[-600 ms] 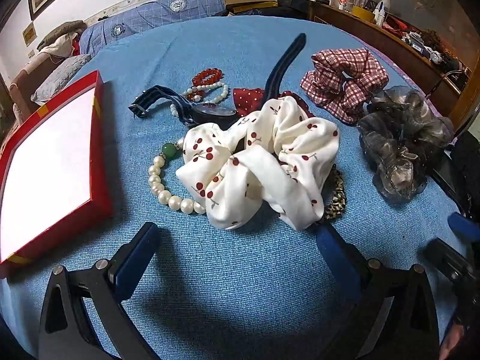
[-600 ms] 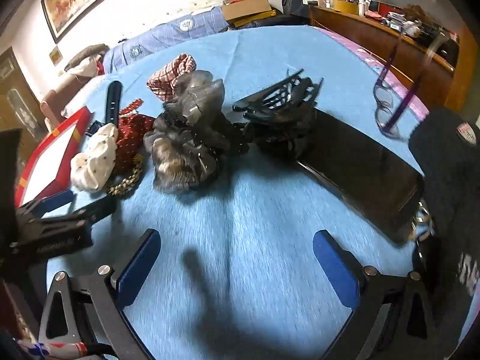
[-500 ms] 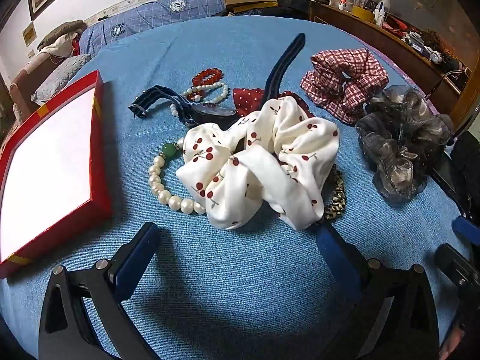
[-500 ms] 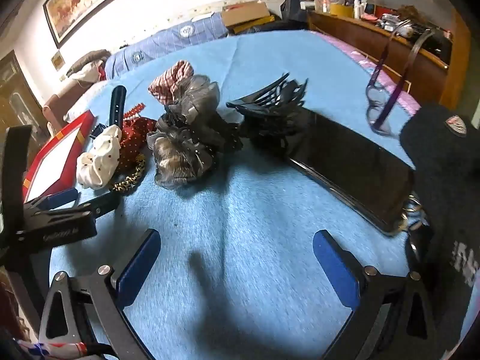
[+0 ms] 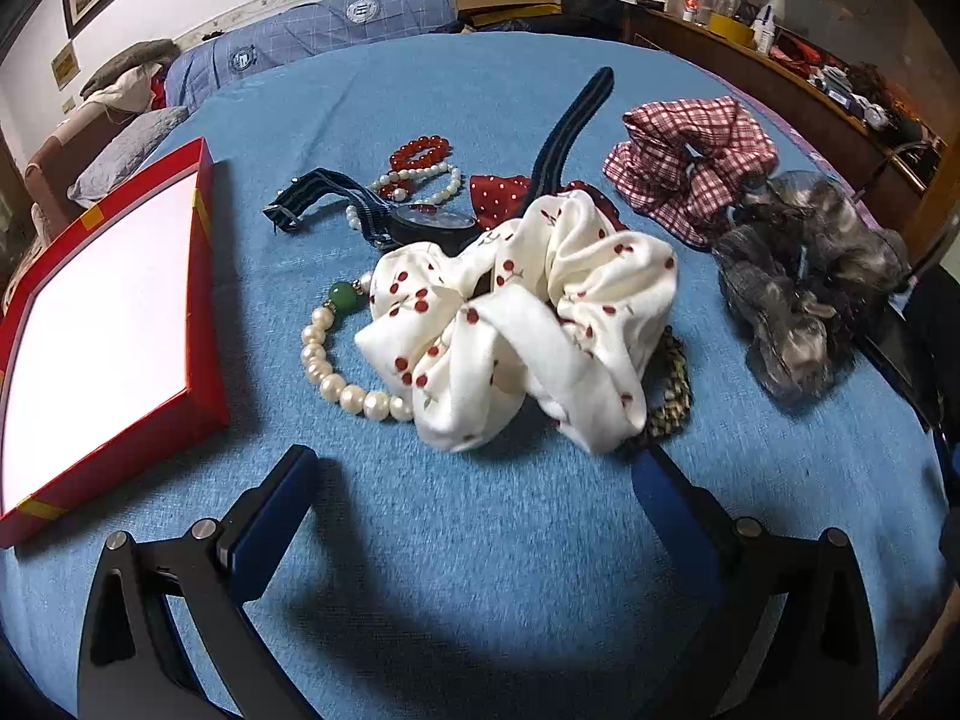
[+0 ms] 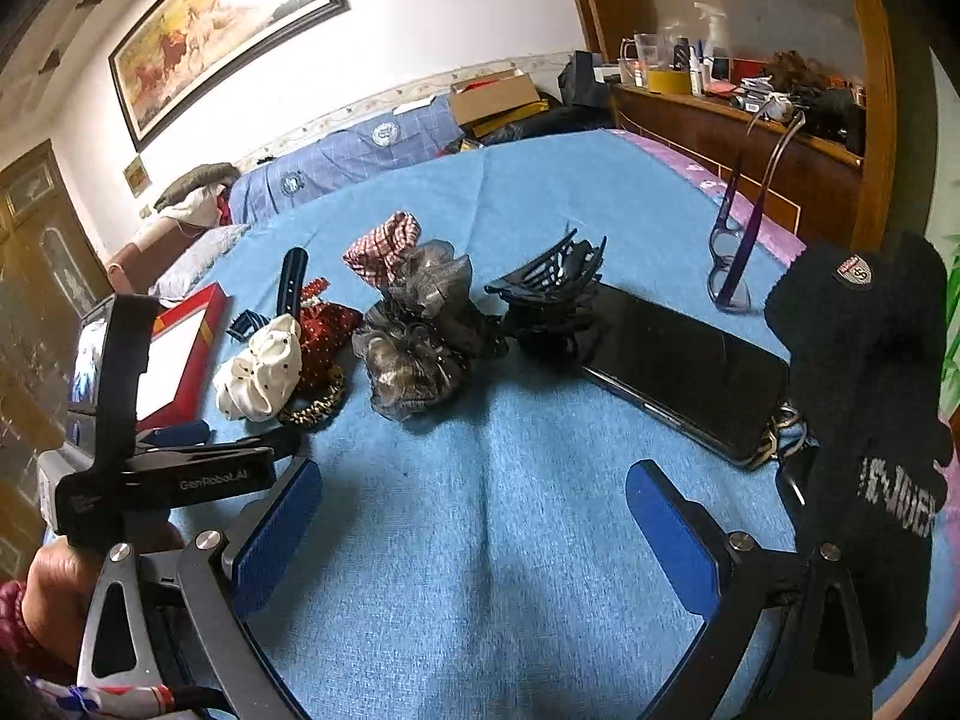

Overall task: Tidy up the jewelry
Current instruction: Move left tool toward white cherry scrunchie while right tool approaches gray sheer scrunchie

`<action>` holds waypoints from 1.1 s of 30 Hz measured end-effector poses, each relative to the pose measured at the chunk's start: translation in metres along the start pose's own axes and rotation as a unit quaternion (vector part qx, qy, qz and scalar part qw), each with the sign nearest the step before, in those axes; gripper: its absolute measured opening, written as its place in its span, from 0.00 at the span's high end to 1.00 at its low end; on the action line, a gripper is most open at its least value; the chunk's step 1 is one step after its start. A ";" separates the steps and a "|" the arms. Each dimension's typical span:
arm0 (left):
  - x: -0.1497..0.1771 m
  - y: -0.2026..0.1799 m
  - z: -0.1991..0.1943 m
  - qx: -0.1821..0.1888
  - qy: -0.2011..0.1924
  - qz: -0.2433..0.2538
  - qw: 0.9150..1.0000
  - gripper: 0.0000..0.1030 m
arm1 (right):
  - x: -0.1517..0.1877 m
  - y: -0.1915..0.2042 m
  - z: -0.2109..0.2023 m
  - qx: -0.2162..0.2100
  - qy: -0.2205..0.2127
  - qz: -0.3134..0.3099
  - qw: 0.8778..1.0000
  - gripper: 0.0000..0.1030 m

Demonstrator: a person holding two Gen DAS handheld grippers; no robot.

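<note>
Both grippers hang over a blue cloth spread on what looks like a bed, and both stand wide open with nothing between the fingers.

The left gripper tilts down just short of a white cherry-print scrunchie. Its right finger ends close to a leopard-print hair tie that peeks from under the scrunchie; whether they touch I cannot tell. A pearl bracelet with one green bead curves out from the scrunchie's left side. Behind it lie a watch with a striped navy strap, a red bead bracelet, a smaller pearl bracelet and a red dotted scrunchie, all crowded together. To the right sit a red plaid scrunchie and, nearer, a grey gauzy scrunchie. Well to the left lies a red box with a white inside, holding nothing I can see.

The right gripper hovers over bare cloth, nearer me than the pile. Beyond it are the grey scrunchie, a black claw clip, and a dark phone lying flat with keys at its near corner. Purple glasses stand past the phone, and a black glove fills the right edge. A hand grips the left gripper's handle at the lower left.
</note>
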State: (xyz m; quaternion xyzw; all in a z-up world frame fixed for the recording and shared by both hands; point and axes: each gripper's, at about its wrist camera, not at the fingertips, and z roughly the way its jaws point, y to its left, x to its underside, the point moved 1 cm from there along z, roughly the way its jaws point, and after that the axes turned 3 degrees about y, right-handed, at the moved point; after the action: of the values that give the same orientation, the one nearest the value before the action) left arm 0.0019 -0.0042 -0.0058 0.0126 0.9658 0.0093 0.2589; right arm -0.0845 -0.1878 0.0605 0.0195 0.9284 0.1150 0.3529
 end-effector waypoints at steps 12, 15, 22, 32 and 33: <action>0.053 0.021 -0.129 -0.017 -0.173 -0.033 0.984 0.00 | -0.008 0.009 -0.040 0.012 -0.038 0.012 0.999 0.00; 0.056 0.027 -0.144 -0.022 -0.186 -0.030 0.982 0.00 | -0.009 0.018 -0.048 0.015 -0.045 0.000 0.999 0.00; 0.065 0.033 -0.151 -0.022 -0.184 -0.032 0.982 0.00 | -0.005 0.039 -0.049 0.020 -0.032 -0.026 0.999 0.00; 0.069 0.039 -0.151 -0.012 -0.176 -0.036 0.984 0.00 | -0.003 0.049 -0.048 0.027 -0.030 -0.039 0.998 0.00; 0.069 0.038 -0.151 -0.011 -0.175 -0.035 0.984 0.00 | -0.003 0.048 -0.047 0.027 -0.029 -0.039 0.998 0.00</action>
State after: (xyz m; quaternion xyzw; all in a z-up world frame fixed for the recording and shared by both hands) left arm -0.1323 0.0345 0.0912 -0.0222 0.9054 0.0090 0.4239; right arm -0.1154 -0.1505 0.1079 -0.0042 0.9205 0.0756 0.3834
